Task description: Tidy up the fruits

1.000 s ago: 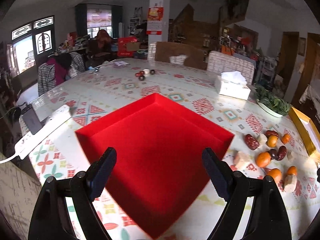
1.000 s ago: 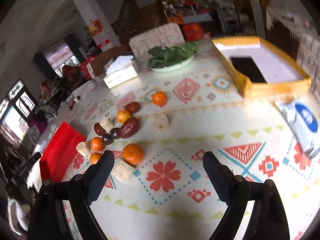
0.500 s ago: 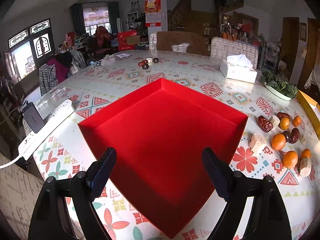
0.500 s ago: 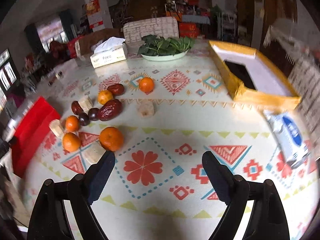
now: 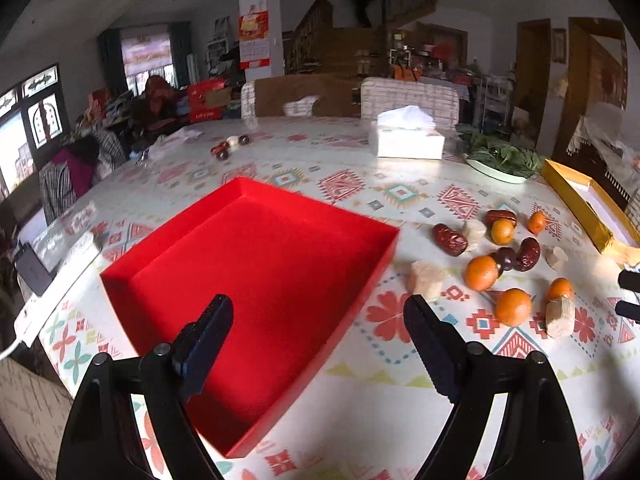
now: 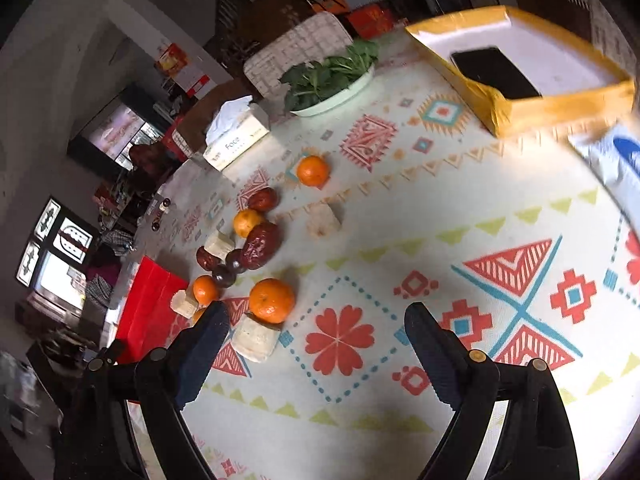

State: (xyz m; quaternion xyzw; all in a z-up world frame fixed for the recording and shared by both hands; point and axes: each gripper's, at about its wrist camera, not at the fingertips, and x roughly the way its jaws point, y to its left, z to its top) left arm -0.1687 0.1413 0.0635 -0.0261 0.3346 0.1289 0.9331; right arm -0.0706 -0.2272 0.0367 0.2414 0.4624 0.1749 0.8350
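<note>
An empty red tray (image 5: 256, 264) lies on the patterned tablecloth, and my left gripper (image 5: 318, 322) hangs open above its near right edge. To its right sits a loose cluster of several oranges (image 5: 513, 307), dark red dates (image 5: 449, 239) and pale chunks (image 5: 426, 276). In the right wrist view my right gripper (image 6: 316, 330) is open over bare cloth, with a large orange (image 6: 272, 300) and a pale chunk (image 6: 256, 339) just inside its left finger (image 6: 202, 344). The dates (image 6: 262, 245) and the red tray (image 6: 150, 308) lie further left.
A yellow box (image 6: 560, 98) holding a dark phone stands at the far right, with a white and blue packet (image 6: 618, 156) beside it. A plate of greens (image 6: 332, 76) and a tissue box (image 5: 408, 138) sit at the back. A power strip (image 5: 60, 292) lies at the left table edge.
The left wrist view has swung right, so the tray sits further left and the fruit cluster comes nearer centre. The right wrist view has rolled and moved closer to the large orange. Both grippers stay open.
</note>
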